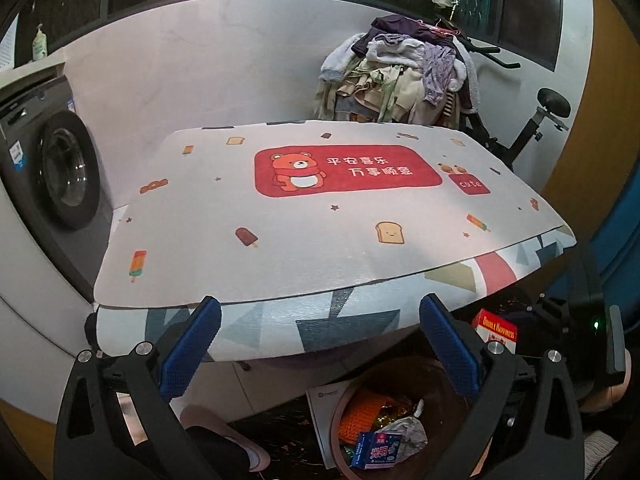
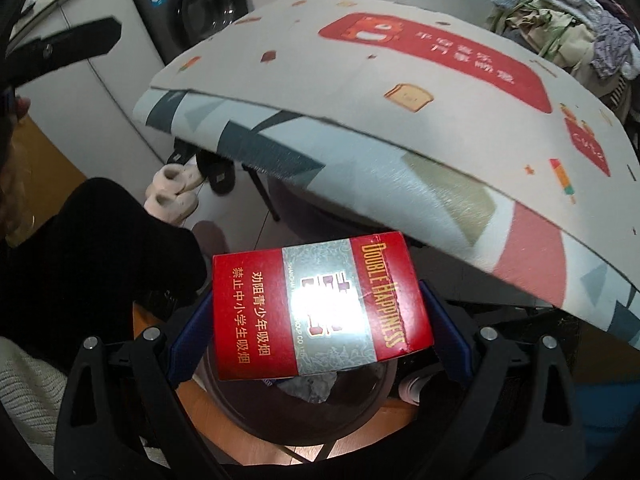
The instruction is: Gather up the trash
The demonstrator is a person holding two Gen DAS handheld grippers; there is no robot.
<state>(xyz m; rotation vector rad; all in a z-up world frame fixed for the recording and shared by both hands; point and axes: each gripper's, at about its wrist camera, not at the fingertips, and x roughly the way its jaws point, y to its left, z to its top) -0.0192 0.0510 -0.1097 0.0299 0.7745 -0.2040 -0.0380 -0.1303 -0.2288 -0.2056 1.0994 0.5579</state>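
While the desk (image 1: 320, 216) filled most of both views under its pale mat (image 1: 248, 248) with a red bear panel, a washer (image 1: 60, 168) stood at its left end and a heap of clothes (image 1: 400, 80) rose behind its far right corner. A patterned cloth (image 1: 320, 320) showed beneath the mat's near edge. Below that edge, on the floor, sat a round brown bin (image 1: 404, 372), already holding an orange piece, crumpled foil and paper, and a blue and white carton (image 1: 378, 452). Pale slippers (image 2: 176, 192) lay under the desk beside dark ones.

The left tongs (image 1: 320, 344) stood wide, their blue pads (image 1: 192, 352) well apart with nothing between them, pointing toward the desk's edge above the bin.

The right tongs (image 2: 320, 328) held a red cigarette box (image 2: 320, 304) marked Double Happiness, its flat face up and its short sides pressed by the blue pads (image 2: 190, 336). That box hung directly above the bin (image 2: 304, 412), whose dark rim and some crumpled paper showed beneath it. From the left view the same box (image 1: 496, 330) appeared just right of the left tongs, below the desk's edge.
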